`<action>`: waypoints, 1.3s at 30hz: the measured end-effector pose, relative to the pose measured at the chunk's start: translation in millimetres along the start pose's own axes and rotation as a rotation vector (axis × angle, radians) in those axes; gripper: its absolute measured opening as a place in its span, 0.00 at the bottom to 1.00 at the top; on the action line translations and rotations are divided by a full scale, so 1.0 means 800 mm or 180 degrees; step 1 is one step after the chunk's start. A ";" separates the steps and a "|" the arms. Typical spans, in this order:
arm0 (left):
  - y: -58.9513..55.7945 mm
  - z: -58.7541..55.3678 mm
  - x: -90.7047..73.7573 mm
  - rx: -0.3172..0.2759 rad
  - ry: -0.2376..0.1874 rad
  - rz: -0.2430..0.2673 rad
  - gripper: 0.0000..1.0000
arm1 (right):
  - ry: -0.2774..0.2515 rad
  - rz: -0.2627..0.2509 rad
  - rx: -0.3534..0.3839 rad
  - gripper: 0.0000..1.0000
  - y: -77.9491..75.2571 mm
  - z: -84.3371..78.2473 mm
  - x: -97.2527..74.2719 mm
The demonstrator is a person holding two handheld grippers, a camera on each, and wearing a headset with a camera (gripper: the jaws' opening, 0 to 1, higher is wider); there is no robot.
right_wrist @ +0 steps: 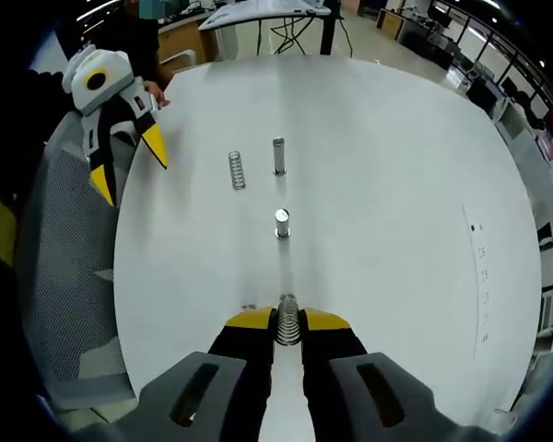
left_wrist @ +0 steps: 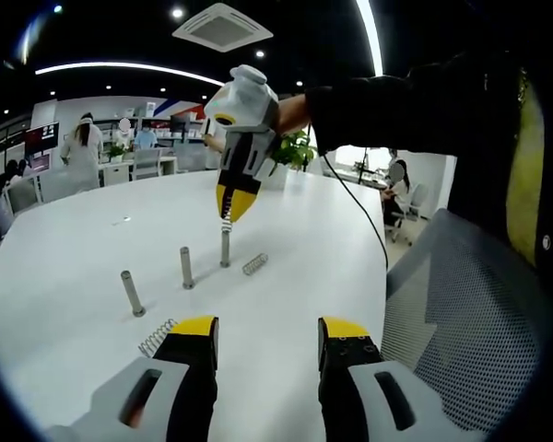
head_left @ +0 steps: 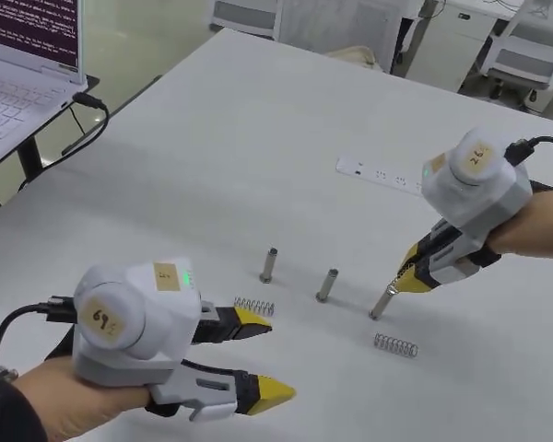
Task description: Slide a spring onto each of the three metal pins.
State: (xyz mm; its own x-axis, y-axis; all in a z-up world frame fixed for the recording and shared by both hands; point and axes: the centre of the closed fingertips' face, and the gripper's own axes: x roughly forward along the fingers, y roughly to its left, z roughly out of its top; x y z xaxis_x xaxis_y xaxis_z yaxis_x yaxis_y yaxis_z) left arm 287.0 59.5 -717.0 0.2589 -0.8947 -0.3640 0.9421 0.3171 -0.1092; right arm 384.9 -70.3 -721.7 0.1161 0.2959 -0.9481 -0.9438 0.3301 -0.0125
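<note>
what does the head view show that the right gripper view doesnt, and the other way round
Head view's own: a laptop with its cable, off the table's far left corner.
Right gripper view's own: a close look at the spring clamped in the right hand-held gripper, and a mesh chair back.
Shared: the white table, two bare pins, the loose spring by the open left hand-held gripper, and the power strip.

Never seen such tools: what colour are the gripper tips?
Yellow; the left gripper's fingertips show it best, in the left gripper view.
</note>
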 end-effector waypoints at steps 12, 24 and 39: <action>0.001 0.015 0.000 -0.0078 -0.0205 0.0033 0.69 | 0.0026 0.0025 -0.0002 0.08 -0.002 -0.002 0.003; 0.016 0.024 -0.003 -0.0150 -0.0335 0.0218 0.94 | 0.0054 0.0050 -0.0011 0.08 -0.001 -0.004 0.008; 0.017 0.021 -0.005 -0.0131 -0.0303 0.0249 0.91 | 0.0126 0.0084 -0.0012 0.08 0.005 -0.009 0.028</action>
State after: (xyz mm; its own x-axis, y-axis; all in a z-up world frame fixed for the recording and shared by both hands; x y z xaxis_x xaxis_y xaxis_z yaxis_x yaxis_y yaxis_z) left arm 302.5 62.4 -701.3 0.3523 -0.8919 -0.2836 0.9091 0.3981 -0.1225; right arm 381.7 -68.6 -745.4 0.0790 0.2687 -0.9600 -0.9476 0.3194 0.0115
